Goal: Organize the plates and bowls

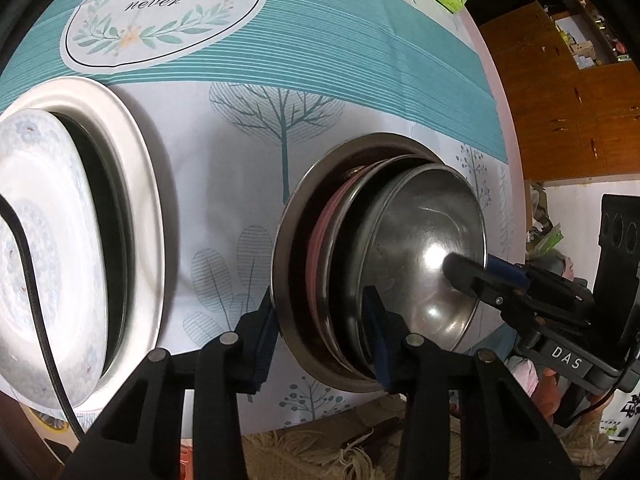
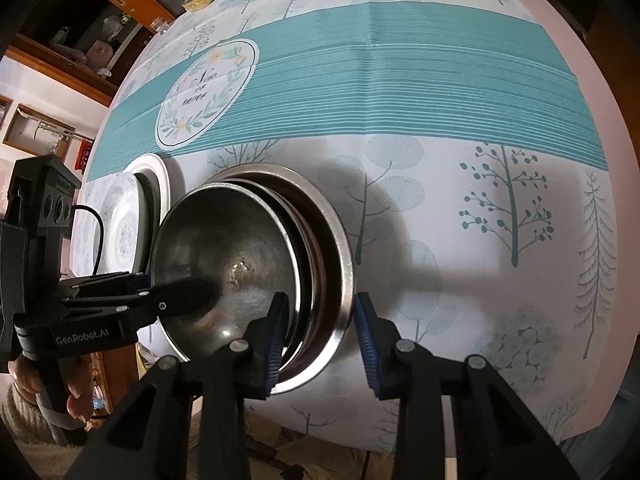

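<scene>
Both grippers' jaws, left (image 1: 324, 340) and right (image 2: 322, 340), straddle the bowl stack's (image 2: 344, 280) rims, clenched.

Nested bowls (image 1: 424, 248) on table (image 1: 240, 152) near front edge; stacked plates (image 1: 48, 240) left, apart.

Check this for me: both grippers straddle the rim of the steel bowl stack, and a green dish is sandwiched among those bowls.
One detail is wrong: the dish sandwiched among the steel bowls is pink, not green, as the left wrist view shows. The rest stands: the left gripper and right gripper both straddle the stack's rim.
</scene>
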`<state>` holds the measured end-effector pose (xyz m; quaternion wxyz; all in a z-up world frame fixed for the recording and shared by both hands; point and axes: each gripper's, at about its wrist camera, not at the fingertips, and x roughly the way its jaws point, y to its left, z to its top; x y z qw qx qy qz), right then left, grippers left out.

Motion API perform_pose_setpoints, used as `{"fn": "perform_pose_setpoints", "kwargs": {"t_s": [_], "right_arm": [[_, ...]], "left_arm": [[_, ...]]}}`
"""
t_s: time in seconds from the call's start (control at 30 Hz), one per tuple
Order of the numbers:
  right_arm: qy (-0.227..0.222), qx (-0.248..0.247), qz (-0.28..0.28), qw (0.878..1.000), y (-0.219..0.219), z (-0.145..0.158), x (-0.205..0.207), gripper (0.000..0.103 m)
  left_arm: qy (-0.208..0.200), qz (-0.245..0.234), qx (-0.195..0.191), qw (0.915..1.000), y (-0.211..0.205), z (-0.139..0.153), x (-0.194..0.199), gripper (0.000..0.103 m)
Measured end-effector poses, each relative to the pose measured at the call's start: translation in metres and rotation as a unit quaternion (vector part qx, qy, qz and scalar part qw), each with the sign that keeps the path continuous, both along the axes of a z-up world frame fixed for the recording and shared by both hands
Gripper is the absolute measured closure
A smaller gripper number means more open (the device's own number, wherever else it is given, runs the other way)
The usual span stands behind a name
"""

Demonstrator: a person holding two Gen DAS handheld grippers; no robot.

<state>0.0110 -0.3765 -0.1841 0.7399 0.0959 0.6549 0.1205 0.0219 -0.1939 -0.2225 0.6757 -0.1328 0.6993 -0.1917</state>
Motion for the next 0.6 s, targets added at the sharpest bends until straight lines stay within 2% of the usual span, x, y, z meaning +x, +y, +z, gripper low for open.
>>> {"fn": "perform_pose_setpoints", "kwargs": {"t_s": [0.6], "right_arm": [[0.011, -0.016, 0.002, 1.000, 0.005, 0.004, -0.001, 0.072]], "left_arm": [[0.003, -0.005, 0.014, 0.9999, -0.003, 0.005, -0.003, 0.064]]}}
